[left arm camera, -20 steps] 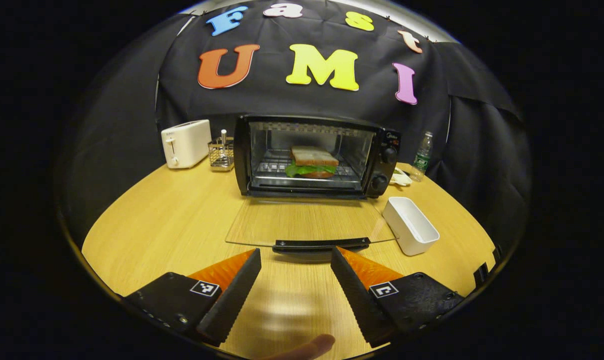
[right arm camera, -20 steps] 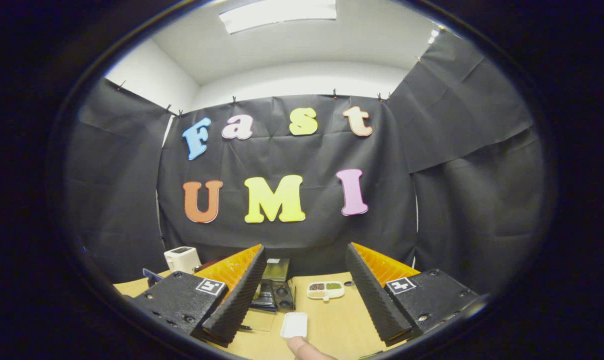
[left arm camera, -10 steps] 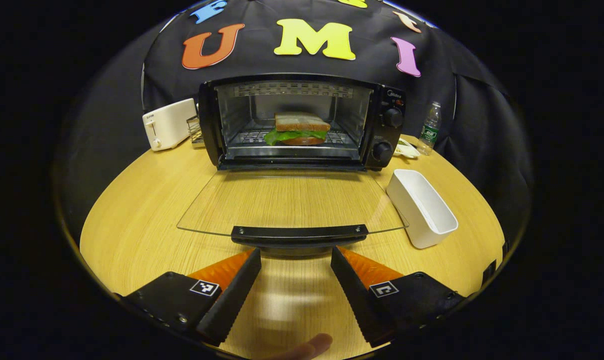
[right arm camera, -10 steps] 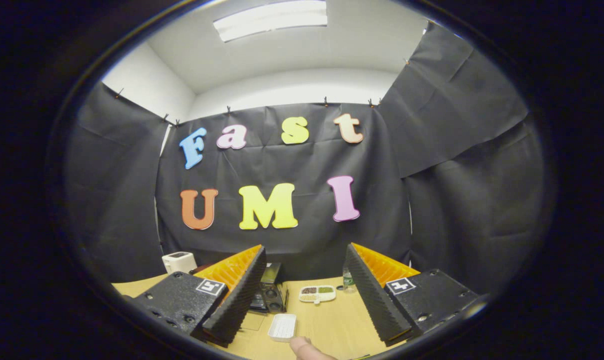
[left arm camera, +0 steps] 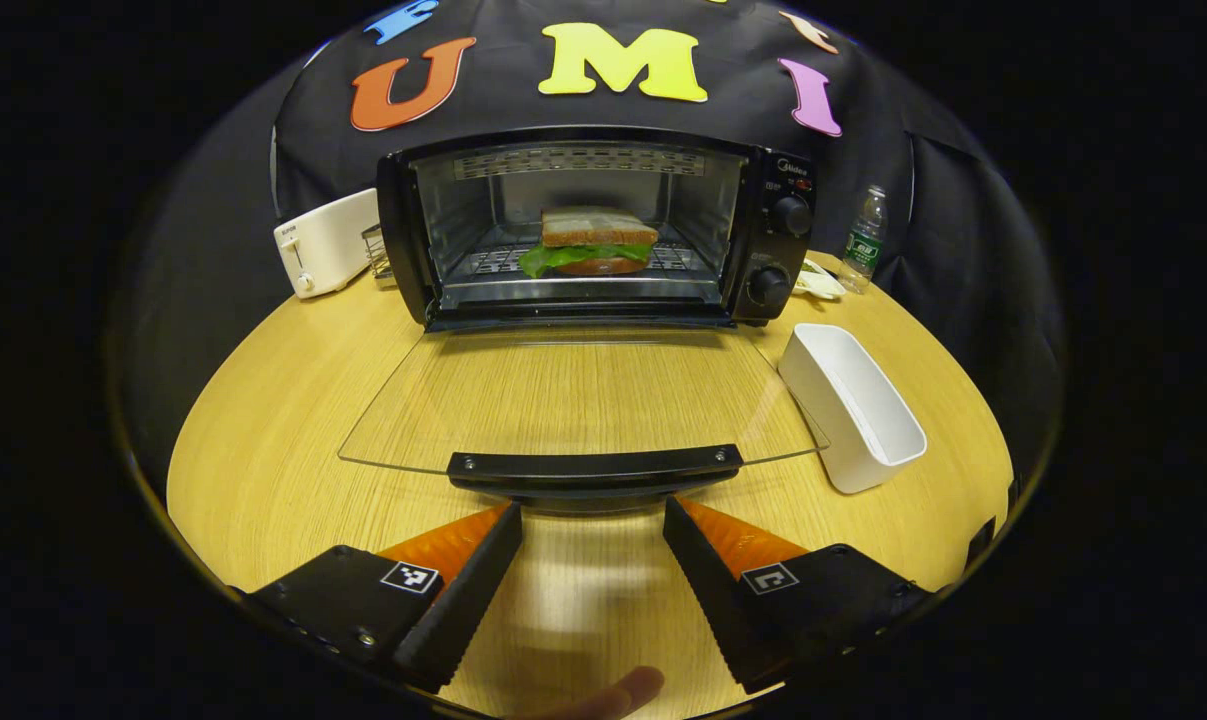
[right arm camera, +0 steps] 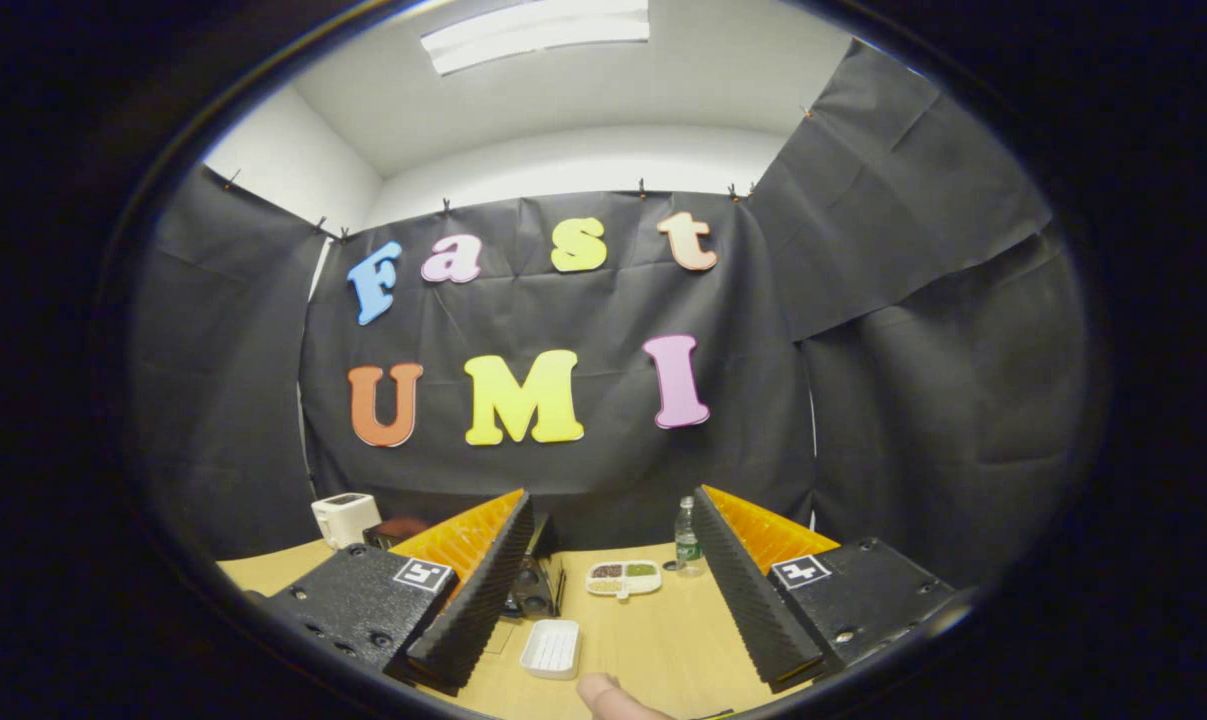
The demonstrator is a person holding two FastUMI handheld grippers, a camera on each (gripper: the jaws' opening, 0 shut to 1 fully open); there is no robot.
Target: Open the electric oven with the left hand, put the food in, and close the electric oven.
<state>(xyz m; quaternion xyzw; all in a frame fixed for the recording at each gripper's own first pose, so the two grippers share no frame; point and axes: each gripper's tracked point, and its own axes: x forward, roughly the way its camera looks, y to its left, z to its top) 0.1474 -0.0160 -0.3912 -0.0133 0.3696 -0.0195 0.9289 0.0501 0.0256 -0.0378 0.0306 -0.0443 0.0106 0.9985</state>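
Two grippers are at work, and both have their fingers spread with nothing between them. In the left gripper view, the left gripper sits at the bottom centre of the frame, its fingertips just short of the black handle of the oven door; whether they touch the handle cannot be told. The glass door lies folded down flat over the wooden table, reaching from the middle of the frame toward the gripper. Above it, in the upper centre, the electric oven stands wide open. The food, a sandwich with bread on top and green leaf beneath, rests on the wire rack inside the oven cavity. Two knobs sit one over the other on the oven's right panel. A white toaster stands to the left of the oven, a white rectangular tray lies at the right of the door, and a water bottle stands at the upper right. A fingertip shows at the bottom edge.

In the right gripper view, the right gripper is raised well above the table and faces the black cloth wall. Low between its fingers appear the white tray, a divided dish and the bottle.
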